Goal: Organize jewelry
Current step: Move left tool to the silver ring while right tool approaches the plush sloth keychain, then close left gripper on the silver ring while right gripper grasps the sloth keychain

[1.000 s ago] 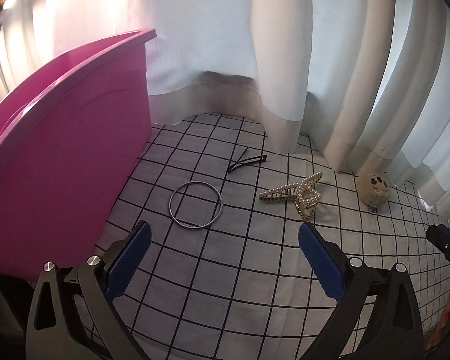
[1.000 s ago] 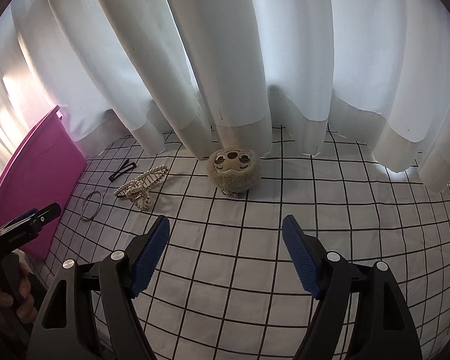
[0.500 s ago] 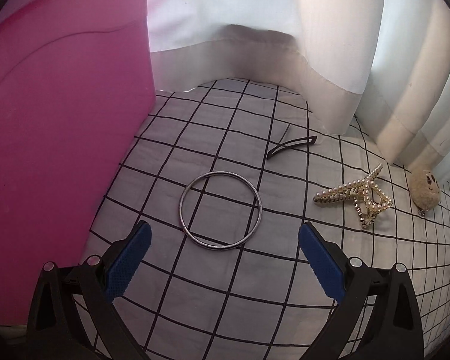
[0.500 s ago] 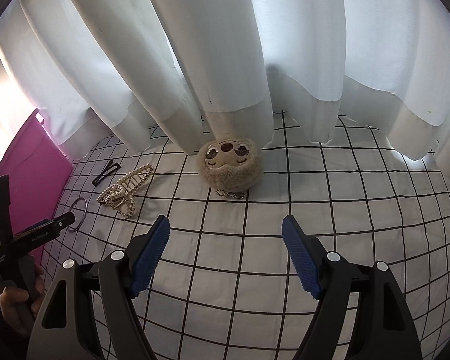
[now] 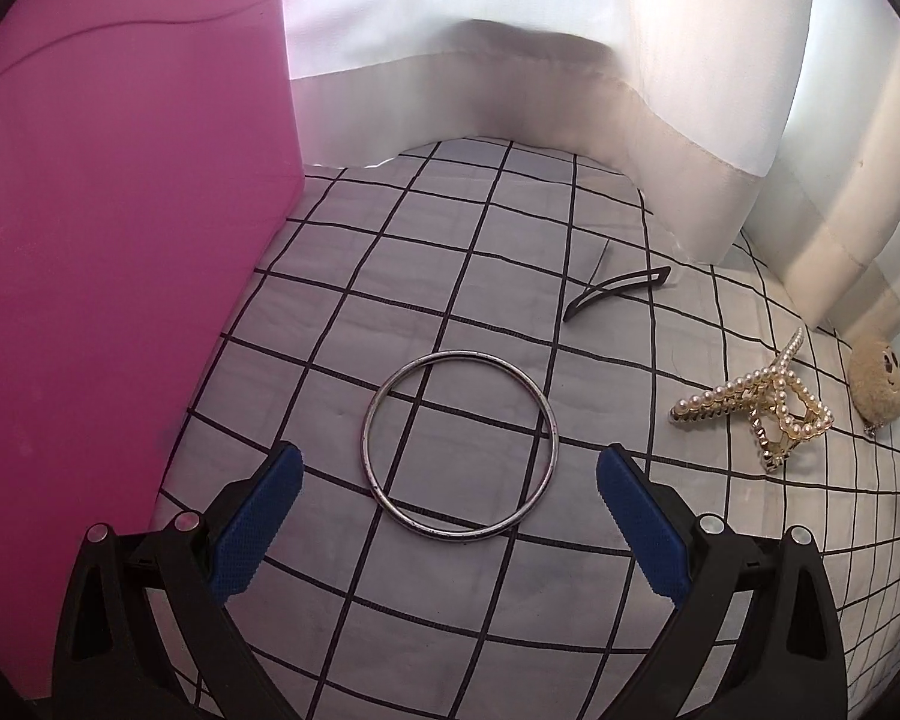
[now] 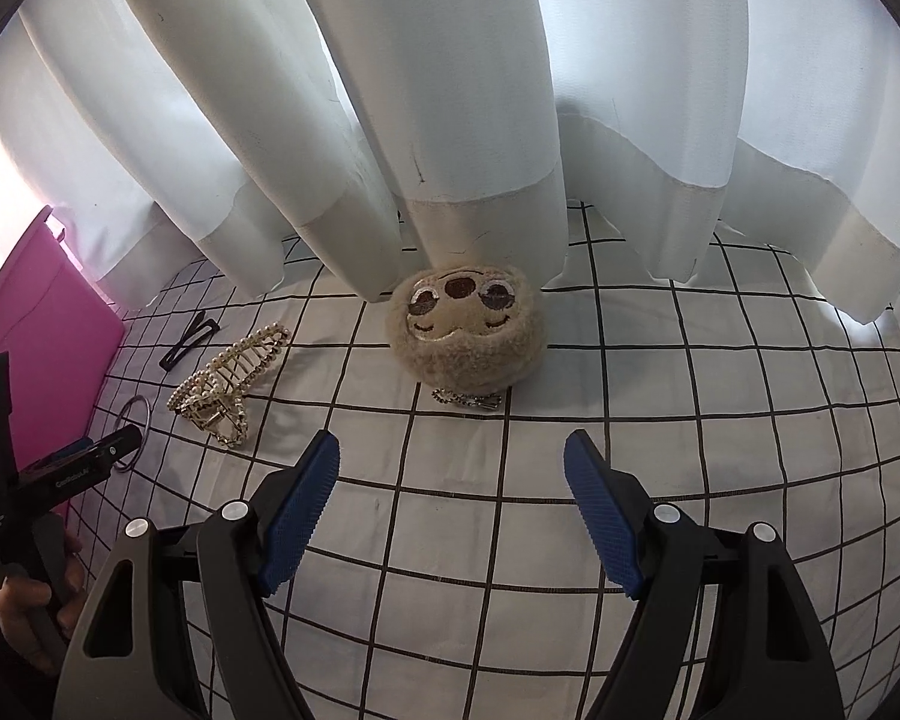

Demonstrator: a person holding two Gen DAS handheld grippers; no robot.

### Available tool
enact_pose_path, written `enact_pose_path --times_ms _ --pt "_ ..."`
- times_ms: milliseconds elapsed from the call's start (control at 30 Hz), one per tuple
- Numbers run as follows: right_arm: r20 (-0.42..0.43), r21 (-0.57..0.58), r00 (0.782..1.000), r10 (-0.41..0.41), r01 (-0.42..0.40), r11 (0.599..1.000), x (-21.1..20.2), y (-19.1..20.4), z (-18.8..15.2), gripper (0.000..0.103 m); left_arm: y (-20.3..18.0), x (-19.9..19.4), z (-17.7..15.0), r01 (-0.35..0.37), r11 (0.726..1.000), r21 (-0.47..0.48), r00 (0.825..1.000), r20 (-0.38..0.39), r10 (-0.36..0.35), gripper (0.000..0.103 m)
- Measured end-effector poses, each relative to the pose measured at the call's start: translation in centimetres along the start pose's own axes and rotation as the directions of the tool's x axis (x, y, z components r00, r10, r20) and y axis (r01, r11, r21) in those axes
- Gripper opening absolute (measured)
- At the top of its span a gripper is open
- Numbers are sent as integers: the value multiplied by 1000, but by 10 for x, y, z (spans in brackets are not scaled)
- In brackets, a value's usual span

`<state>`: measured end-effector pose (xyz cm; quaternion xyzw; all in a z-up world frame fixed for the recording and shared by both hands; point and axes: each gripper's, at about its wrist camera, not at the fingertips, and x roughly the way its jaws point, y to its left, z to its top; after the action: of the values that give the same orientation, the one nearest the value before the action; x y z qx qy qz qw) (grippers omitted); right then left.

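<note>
- We bring the left gripper (image 5: 450, 489) closer over the silver bangle (image 5: 459, 443); jaws wide apart, nothing held, ready to pick it for the pink bin (image 5: 120, 240).
- Our right gripper (image 6: 453, 495), equally spread and empty, nears the plush keychain (image 6: 468, 333).

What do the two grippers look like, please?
Both the left gripper and the right gripper have black plastic arms with triangular cut-outs, silver screws, and blue ribbed pads. Small white lettering marks the left one's black handle. No cables or sleeves show.

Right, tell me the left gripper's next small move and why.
Probably ease the left gripper down and forward: its open fingers already frame the silver bangle, which lies flat on the checked cloth beside the pink bin.
</note>
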<state>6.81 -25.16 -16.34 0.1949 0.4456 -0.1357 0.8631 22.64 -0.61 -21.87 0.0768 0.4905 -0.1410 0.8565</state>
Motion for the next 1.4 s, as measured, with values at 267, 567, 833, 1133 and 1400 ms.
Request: enact_pose_path --times_ms 267,567,833,1133,1400 --pt "-7 21 1000 -10 10 1000 15 0 9 74 6 19 4 -9 1000 3 1000 -20 9 97" --pt "-31 -17 997 -69 69 997 45 11 25 74 2 23 8 -14 1000 22 1000 5 14 98" --pt "-58 -32 990 -131 129 991 70 17 34 74 0 25 11 -4 999 40 1000 15 3 98" --pt "-40 -50 977 -210 208 977 89 18 46 75 -2 26 12 -21 1000 18 999 45 20 98" --pt "-19 -53 975 -223 221 974 109 26 57 78 -2 21 3 -48 999 -20 996 71 50 98"
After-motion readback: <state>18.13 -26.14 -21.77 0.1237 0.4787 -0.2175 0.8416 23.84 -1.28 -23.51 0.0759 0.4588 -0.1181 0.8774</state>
